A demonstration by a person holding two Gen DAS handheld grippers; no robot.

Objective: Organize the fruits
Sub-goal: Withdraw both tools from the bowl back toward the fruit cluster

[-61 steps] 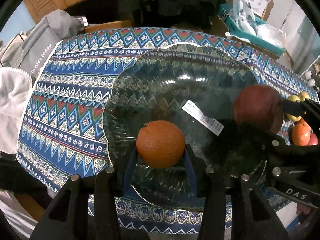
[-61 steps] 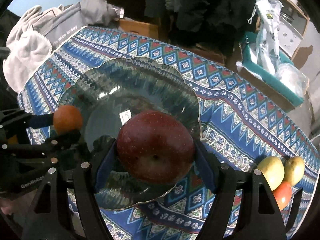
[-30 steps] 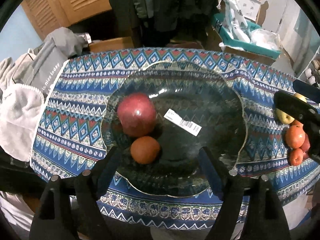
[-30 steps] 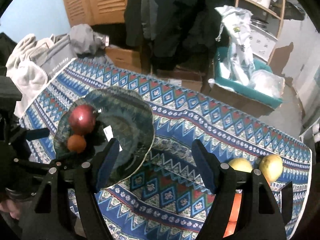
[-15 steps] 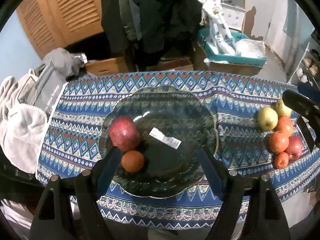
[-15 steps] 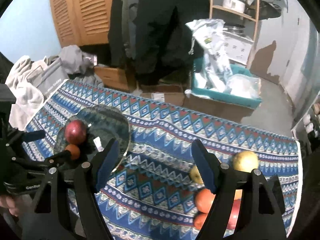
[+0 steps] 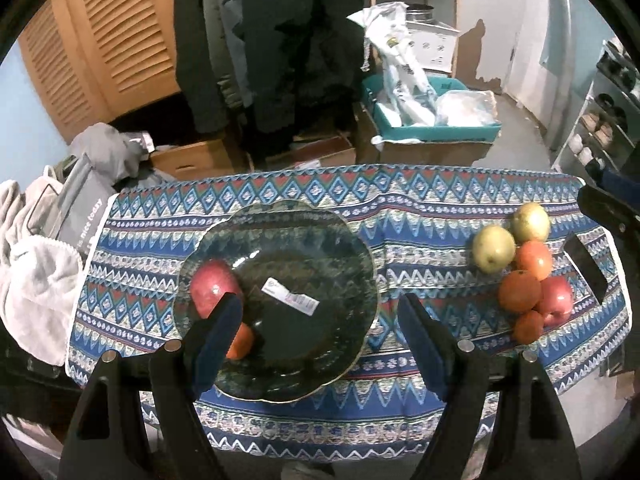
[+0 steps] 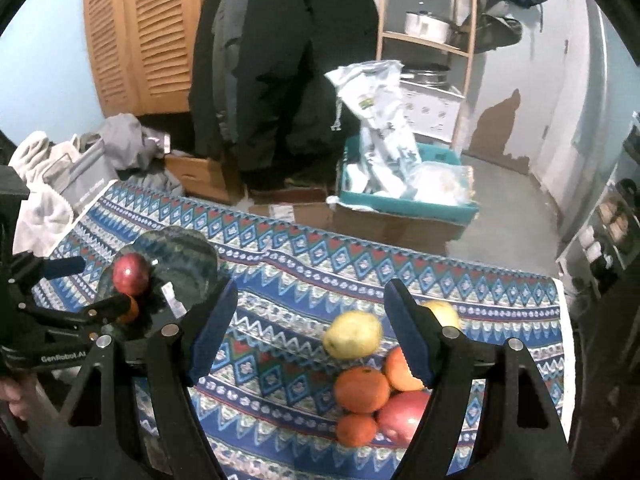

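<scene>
Right wrist: right gripper (image 8: 310, 326) apart, empty; fruit pile (image 8: 374, 376) partly behind its finger; left gripper (image 7: 320, 330) apart, empty.

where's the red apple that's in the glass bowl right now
In the left wrist view the red apple sits at the left side of the glass bowl, just above the small orange, left of the barcode sticker.

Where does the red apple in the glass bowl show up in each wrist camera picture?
Left wrist: red apple sits left of centre, at the glass bowl's left side, just above the left finger.
Right wrist: red apple is far left, at mid height, in the glass bowl.
Shared landmark: the white label inside the bowl, right of the apple in both.
</scene>
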